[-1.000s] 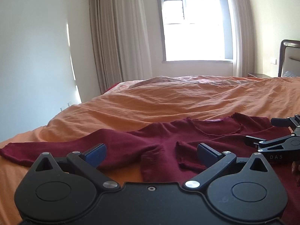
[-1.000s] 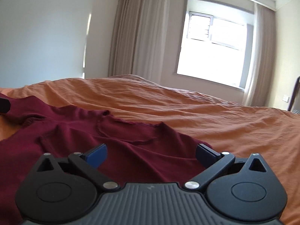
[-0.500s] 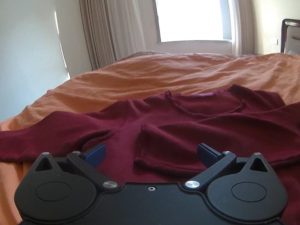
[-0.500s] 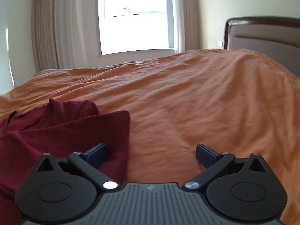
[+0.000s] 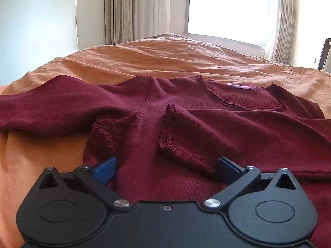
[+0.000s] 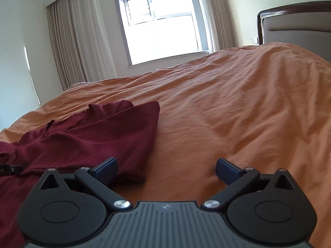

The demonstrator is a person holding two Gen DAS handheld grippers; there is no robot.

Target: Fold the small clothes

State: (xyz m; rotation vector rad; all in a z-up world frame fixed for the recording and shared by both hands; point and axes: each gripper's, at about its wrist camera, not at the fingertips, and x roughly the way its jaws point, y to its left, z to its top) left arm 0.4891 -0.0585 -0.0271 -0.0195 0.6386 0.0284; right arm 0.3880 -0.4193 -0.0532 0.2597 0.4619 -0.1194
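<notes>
left gripper (image 5: 166, 168) hangs low over the shirt (image 5: 186, 128) on the bed (image 5: 165, 57), jaws spread, holding nothing. the unfolded sleeve (image 5: 51, 111) runs out leftward, nearest this hand. right gripper (image 6: 165, 170), jaws spread too, sits at the shirt's right edge.

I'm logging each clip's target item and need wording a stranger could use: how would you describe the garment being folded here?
Start from the orange bedspread covering the bed below the window. Lying on it is a dark maroon long-sleeved top, one sleeve folded across its chest and the other stretched out sideways. It is the only garment on the bed, with a rough-edged neckline and a small purple label inside the collar.
</notes>
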